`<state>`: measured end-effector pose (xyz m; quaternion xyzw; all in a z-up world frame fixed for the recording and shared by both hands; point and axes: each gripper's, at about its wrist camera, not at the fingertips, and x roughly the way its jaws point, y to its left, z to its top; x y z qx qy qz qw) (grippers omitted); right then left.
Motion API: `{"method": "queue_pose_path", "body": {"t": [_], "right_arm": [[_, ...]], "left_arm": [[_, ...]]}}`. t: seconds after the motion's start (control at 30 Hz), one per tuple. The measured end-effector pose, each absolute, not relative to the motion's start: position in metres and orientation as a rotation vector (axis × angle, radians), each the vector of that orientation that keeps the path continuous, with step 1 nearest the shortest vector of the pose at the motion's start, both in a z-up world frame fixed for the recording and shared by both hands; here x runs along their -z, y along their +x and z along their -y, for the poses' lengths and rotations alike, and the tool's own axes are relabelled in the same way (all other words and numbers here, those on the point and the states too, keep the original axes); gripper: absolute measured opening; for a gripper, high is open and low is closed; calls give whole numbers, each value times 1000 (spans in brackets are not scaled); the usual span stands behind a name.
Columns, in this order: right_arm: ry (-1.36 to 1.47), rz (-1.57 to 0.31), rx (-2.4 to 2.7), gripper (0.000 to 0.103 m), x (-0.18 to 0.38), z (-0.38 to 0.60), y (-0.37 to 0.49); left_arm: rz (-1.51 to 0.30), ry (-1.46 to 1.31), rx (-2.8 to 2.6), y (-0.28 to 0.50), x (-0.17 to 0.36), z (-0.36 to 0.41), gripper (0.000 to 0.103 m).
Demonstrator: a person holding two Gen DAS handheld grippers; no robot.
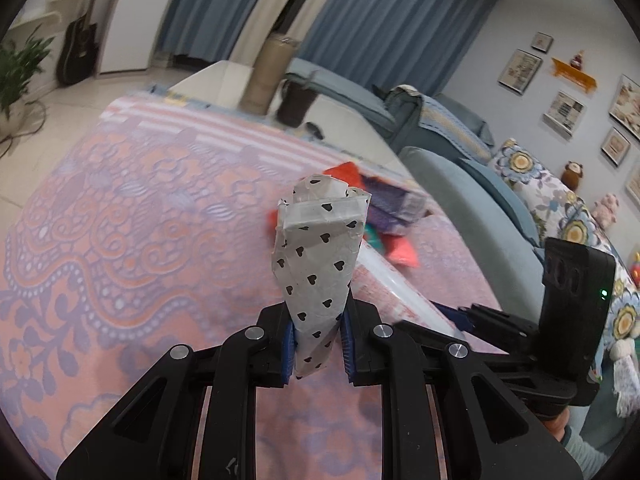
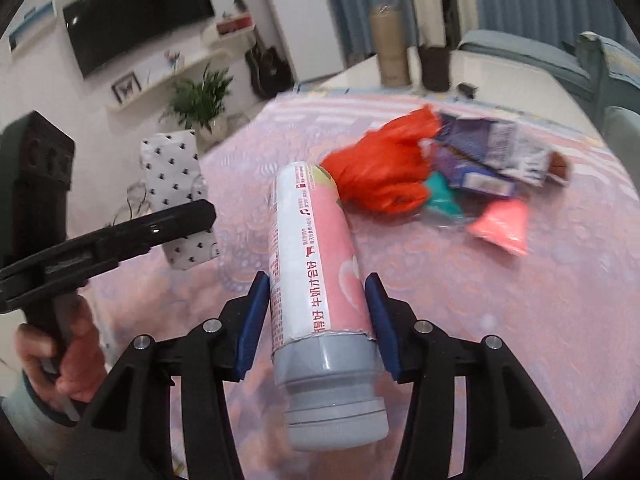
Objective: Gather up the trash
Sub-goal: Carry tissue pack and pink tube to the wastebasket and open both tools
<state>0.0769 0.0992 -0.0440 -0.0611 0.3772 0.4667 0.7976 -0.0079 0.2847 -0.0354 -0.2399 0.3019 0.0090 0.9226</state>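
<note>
My left gripper (image 1: 318, 346) is shut on a white paper wrapper with black hearts (image 1: 320, 264), held upright above the pink patterned tablecloth (image 1: 140, 220); the wrapper also shows in the right wrist view (image 2: 176, 196). My right gripper (image 2: 318, 316) is shut on a pink and white bottle with a grey cap (image 2: 316, 280), held above the cloth. A pile of trash lies further on the table: an orange plastic bag (image 2: 384, 168), purple wrappers (image 2: 480, 148), a teal piece (image 2: 440, 196) and a pink piece (image 2: 502, 226). The pile also shows in the left wrist view (image 1: 388, 208).
A brown cylinder (image 2: 390, 48) and a dark cup (image 2: 434, 66) stand at the table's far end, with a small dark object (image 2: 466, 89) beside them. A blue-grey sofa with floral cushions (image 1: 500, 216) runs along the right. A plant (image 2: 200, 100) and guitar (image 2: 266, 66) stand by the far wall.
</note>
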Motion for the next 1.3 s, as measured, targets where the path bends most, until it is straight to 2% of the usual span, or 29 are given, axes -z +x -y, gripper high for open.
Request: {"method": "queue_pose_path", "body": {"t": [0.3,0.5,0.67,0.87,1.1,1.3], "right_arm": [[20,-670,-867,46,-8,3,54],[99,-572,-735,45,-40,81,39],[153,-535,-591,45,-45,156,26],[244,-553,-393,45,-23,254,20],[307,-701,-178,45,45,338,13],[354,-821,-49,46,97,366,17]], "left_arm": [[-574,-385,155,9,-13,-198,17],[-592,-338,319,24,-27,-118,17],[-608,-244,441,37,-34,-45,17],[-683,-153,593,59,-20,42,17],[-915,-23,833,88,45,138,17],[-1021,58,879,103,91,179,18]]}}
